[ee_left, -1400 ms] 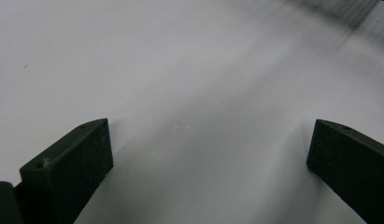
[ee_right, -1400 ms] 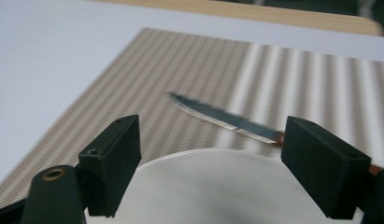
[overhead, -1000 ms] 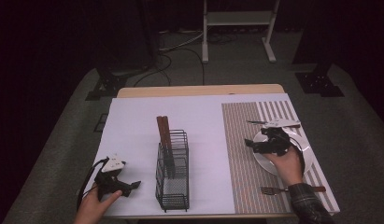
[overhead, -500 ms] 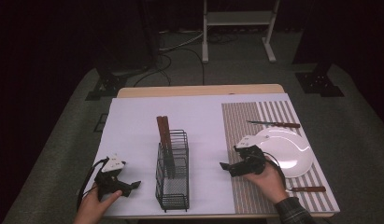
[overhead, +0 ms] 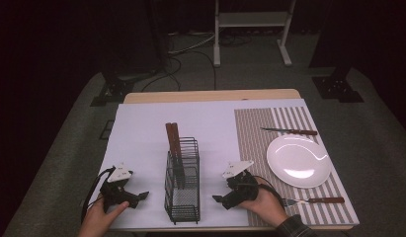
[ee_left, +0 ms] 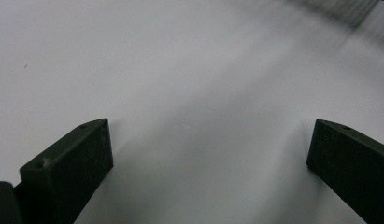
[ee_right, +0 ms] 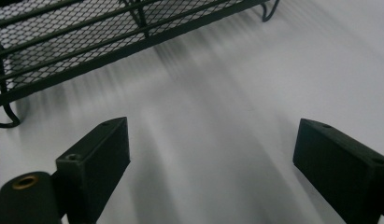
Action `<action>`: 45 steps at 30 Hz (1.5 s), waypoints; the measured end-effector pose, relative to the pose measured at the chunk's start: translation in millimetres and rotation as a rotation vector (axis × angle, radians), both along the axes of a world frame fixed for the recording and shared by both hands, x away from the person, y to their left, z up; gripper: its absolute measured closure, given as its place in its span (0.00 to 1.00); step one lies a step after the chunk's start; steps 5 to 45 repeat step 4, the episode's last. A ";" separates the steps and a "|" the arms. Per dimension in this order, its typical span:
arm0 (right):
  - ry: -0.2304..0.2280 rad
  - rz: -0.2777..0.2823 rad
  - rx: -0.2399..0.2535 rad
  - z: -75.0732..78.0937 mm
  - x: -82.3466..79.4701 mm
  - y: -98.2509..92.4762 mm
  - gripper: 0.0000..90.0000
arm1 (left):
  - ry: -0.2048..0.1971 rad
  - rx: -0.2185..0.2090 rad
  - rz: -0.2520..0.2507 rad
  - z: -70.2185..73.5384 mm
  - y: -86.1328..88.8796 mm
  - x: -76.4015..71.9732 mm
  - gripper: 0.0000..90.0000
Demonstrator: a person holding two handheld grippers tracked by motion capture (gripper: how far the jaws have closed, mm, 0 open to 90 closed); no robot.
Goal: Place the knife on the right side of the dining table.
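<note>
Near the front middle of the table [overhead: 141, 116]: a black wire caddy [overhead: 182, 190], upright on the white sheet [overhead: 141, 143], mesh floor visible through its bars. Two brown wooden handles [overhead: 173, 140] upright in its far compartment, side by side and touching, poking above the rim. Near compartment holding nothing visible.

Just right of the caddy, apart from it: right hand-held gripper [overhead: 219, 200], held low over the white sheet in the person's right hand [overhead: 262, 202], jaws pointing left toward the caddy, spread wide with bare sheet between them. From the right gripper view, same jaws apart [ee_right: 208, 172] and the caddy's lower bars and mesh [ee_right: 77, 42] crossing the top left.

Left of the caddy, a little farther off: left hand-held gripper [overhead: 140, 196], in the left hand [overhead: 99, 219], jaws pointing right toward the caddy. From the left gripper view, jaws spread wide [ee_left: 208, 172] over plain white sheet, pinching nothing.

On the right part of the table: a striped placemat [overhead: 255, 148]. On it a white plate [overhead: 298, 161], bare. Beyond the plate, a knife [overhead: 289, 131] with a brown handle, lying crosswise. Nearer than the plate, a fork [overhead: 314, 200] with a brown handle, also crosswise, tines toward the right hand and close to it.
</note>
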State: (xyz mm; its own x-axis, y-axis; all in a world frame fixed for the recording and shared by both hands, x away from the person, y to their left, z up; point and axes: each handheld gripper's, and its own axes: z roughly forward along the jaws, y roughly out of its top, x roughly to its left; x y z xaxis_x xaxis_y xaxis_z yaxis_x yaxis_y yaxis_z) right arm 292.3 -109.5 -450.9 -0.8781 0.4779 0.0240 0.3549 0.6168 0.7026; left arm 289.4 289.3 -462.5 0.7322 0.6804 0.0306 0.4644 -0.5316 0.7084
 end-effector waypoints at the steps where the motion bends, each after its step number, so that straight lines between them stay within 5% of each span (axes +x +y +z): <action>1: 0.000 0.000 0.000 0.0 0.0 0.0 0.10 | 0.000 0.000 0.000 0.0 0.0 0.0 0.00; 45: -0.011 -0.003 -0.021 -3.2 -1.5 2.6 0.10 | 0.000 0.000 0.001 0.0 -0.1 -0.1 0.00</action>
